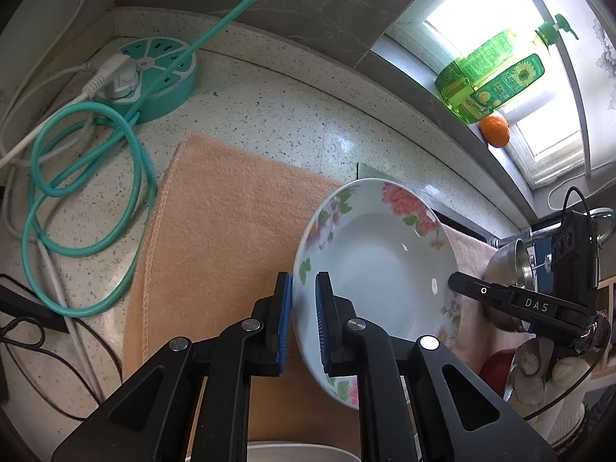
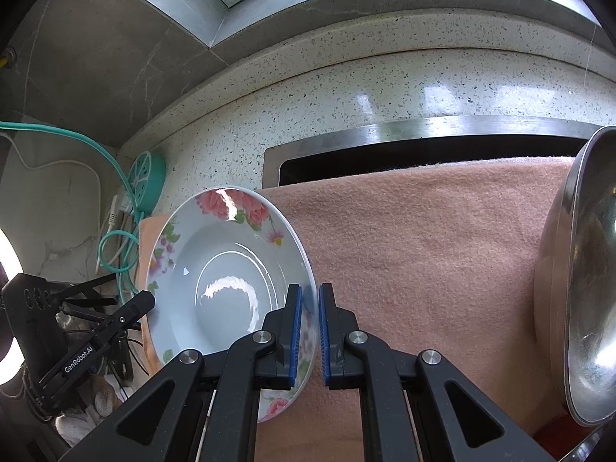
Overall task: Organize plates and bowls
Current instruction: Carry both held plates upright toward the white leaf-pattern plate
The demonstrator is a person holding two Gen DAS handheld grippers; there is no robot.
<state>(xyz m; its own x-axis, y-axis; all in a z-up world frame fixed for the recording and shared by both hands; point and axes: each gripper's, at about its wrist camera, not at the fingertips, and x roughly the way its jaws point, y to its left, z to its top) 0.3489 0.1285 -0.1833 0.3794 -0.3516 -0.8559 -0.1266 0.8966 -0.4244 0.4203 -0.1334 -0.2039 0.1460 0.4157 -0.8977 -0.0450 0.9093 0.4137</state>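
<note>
Floral plate (image 1: 369, 269) pinched at opposite rims by left tongs (image 1: 304, 323) and right tongs (image 2: 308, 337).
Could slip onto towel (image 1: 231, 238) near desk (image 1: 269, 115) edge if pulled unevenly.

The left gripper (image 1: 302, 319) clamps the rim of a white floral ceramic plate (image 1: 375, 265), tilted above a peach towel (image 1: 223, 231); the right gripper (image 1: 456, 281) pinches its opposite rim.
</note>
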